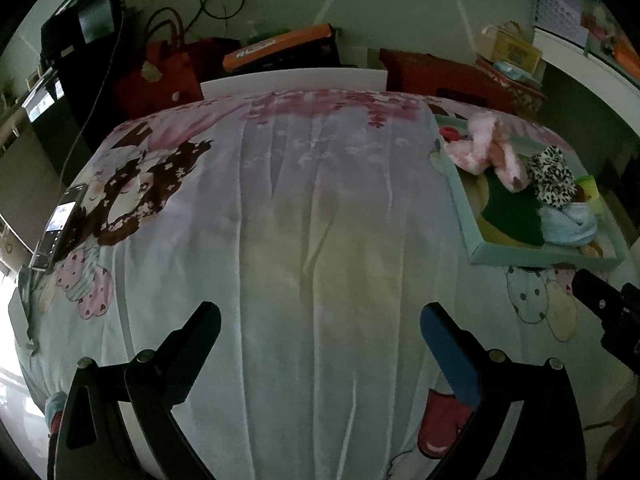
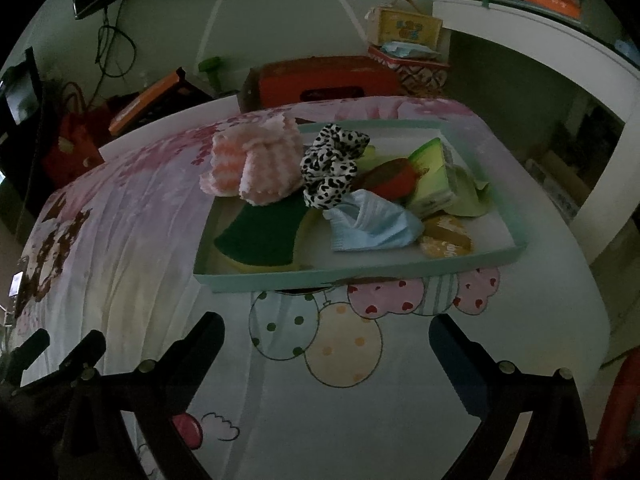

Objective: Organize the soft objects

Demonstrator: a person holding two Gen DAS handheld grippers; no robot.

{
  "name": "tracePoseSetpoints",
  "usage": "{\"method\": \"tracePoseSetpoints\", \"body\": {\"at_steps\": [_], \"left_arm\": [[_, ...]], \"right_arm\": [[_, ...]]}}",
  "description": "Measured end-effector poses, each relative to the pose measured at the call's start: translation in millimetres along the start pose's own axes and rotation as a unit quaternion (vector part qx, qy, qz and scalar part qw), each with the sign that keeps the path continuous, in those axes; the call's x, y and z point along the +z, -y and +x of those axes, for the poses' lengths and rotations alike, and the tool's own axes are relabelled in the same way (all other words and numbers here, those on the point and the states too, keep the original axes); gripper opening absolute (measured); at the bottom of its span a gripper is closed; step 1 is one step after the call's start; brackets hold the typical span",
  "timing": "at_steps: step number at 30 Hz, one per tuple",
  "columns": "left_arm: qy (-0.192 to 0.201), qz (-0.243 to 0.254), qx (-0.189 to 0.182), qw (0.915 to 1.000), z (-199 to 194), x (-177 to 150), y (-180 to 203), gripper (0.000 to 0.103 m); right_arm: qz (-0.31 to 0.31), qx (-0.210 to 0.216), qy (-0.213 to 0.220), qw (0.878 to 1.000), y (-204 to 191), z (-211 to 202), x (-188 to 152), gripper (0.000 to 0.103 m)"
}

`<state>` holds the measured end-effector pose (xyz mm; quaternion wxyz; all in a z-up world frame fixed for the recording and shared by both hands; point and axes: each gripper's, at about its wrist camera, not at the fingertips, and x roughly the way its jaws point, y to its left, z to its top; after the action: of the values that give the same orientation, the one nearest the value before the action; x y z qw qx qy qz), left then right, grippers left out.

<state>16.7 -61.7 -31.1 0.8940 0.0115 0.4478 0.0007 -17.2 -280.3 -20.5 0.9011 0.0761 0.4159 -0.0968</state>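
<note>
A pale teal tray sits on the bed and holds soft things: a pink fluffy cloth, a leopard-print scrunchie, a light blue cloth, a green and yellow sponge, a red sponge and a green packet. My right gripper is open and empty, just in front of the tray. My left gripper is open and empty over bare bedsheet; the tray lies to its right, with the pink cloth and scrunchie in it.
The printed bedsheet covers the bed. A phone lies at the bed's left edge. Red bags, an orange box and a red box stand behind the bed. A white shelf is at the right.
</note>
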Motion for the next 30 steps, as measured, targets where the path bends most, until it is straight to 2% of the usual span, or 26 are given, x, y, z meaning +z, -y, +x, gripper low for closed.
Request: {"method": "tracePoseSetpoints", "body": {"at_steps": [30], "left_arm": [[0.0, 0.009, -0.019, 0.9998, 0.5, -0.6, 2.7, 0.1]], "right_arm": [[0.019, -0.023, 0.01, 1.0, 6.2, -4.8, -0.7, 0.103]]}}
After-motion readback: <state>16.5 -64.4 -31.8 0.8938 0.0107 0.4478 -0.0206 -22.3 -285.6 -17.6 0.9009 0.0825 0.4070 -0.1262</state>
